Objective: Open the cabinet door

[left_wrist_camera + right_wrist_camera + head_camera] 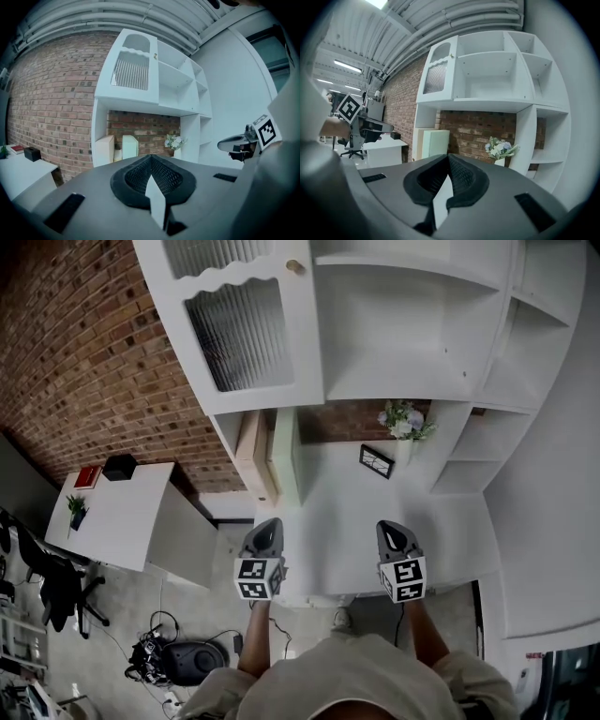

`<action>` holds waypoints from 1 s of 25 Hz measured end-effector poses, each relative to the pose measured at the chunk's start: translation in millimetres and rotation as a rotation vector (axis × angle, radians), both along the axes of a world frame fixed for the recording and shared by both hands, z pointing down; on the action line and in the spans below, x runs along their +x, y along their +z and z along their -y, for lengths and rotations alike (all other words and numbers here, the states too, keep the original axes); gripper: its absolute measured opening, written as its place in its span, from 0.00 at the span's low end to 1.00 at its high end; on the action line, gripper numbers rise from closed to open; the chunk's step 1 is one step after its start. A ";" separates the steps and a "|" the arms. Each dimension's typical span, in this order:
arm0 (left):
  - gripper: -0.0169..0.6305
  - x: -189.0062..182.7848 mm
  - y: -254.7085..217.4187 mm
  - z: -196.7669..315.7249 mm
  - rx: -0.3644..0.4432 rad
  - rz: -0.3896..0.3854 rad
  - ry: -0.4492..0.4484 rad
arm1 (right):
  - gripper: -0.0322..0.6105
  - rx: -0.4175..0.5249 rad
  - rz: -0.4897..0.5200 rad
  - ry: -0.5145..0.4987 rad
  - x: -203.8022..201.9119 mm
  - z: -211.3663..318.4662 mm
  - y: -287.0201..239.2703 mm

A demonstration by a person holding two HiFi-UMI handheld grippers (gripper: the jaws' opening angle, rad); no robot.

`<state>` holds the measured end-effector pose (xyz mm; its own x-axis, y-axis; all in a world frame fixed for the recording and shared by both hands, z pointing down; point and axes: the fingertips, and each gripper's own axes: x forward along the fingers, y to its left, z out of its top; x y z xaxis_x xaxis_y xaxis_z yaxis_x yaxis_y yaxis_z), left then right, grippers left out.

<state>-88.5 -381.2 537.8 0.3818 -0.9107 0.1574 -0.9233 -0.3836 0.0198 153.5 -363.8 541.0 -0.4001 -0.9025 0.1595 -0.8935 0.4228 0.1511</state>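
Left gripper [270,523]: jaws together, nothing between them. Right gripper [391,527]: same, pads pressed shut, empty. Both are held about level, side by side, facing the white cabinet [394,324] and well apart from it.

The cabinet door [248,329] (ribbed-glass panel, scalloped trim on top) is high up and ahead of the left gripper. It looks closed, flush with the frame. Its knob [295,267] is small and round, on the door edge next to the open shelves, so roughly above the left gripper's line and off to the left of the right gripper.

My read is that this is the approach, with no contact yet. To do it well:
- Use one gripper and spread its jaws before it arrives.
- Raise it to knob height with a jaw on either side, then clamp behind the knob's head. A knob that small will likely slip otherwise.
- The hinges are presumably on the edge away from the knob, so pull back along an arc, not straight.
- Keep the idle gripper out of the door's sweep.

The flowers [405,420], low and ahead of the right gripper, look clear of that path.
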 end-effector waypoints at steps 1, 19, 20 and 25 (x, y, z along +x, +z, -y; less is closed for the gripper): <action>0.07 0.7 -1.5 9.1 0.002 0.000 -0.005 | 0.07 0.001 0.000 -0.005 0.3 10.2 -0.7; 0.07 -1.9 -4.6 108.3 -0.004 0.010 -0.086 | 0.07 0.000 -0.002 -0.098 -8.6 132.5 0.5; 0.07 -3.3 -3.1 109.6 -0.005 0.011 -0.088 | 0.07 0.001 -0.003 -0.099 -10.4 134.2 1.3; 0.07 -5.0 3.0 113.2 -0.014 0.004 -0.084 | 0.07 0.008 0.007 -0.102 -16.0 138.8 -0.5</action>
<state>-93.5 -494.4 540.8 0.3031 -0.9373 0.1723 -0.9524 -0.3042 0.0207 137.5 -502.6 540.5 -0.4915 -0.8580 0.1493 -0.8467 0.5109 0.1485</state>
